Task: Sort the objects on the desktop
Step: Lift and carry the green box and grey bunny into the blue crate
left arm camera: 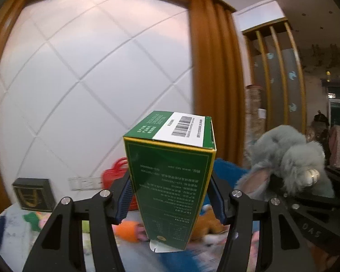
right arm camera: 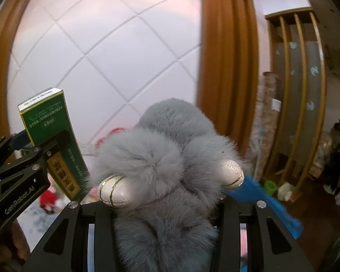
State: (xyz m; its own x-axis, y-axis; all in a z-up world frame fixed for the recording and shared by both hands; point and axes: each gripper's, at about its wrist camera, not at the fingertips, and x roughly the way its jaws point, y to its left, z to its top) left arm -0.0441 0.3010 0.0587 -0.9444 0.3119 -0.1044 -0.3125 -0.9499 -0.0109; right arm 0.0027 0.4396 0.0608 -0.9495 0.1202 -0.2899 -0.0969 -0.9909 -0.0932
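Quilted white wall (left arm camera: 79,68) backing cluttered table (left arm camera: 11,231). Left gripper (left arm camera: 170,195) pinching green box (left arm camera: 170,181) aloft; right gripper (right arm camera: 167,206) clamping grey plush toy (right arm camera: 165,158). Transport step proceeding; next: choosing separate drop spots.

White quilted wall panel (left arm camera: 79,79); wooden frame (left arm camera: 215,68)

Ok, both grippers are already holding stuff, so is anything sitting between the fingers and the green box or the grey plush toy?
Nothing visible does. The left gripper has its blue pads pressed directly against the sides of the green box, held upright. The grey plush toy fills the right gripper; its fingertips are buried in the fur, so actual contact can't be seen.
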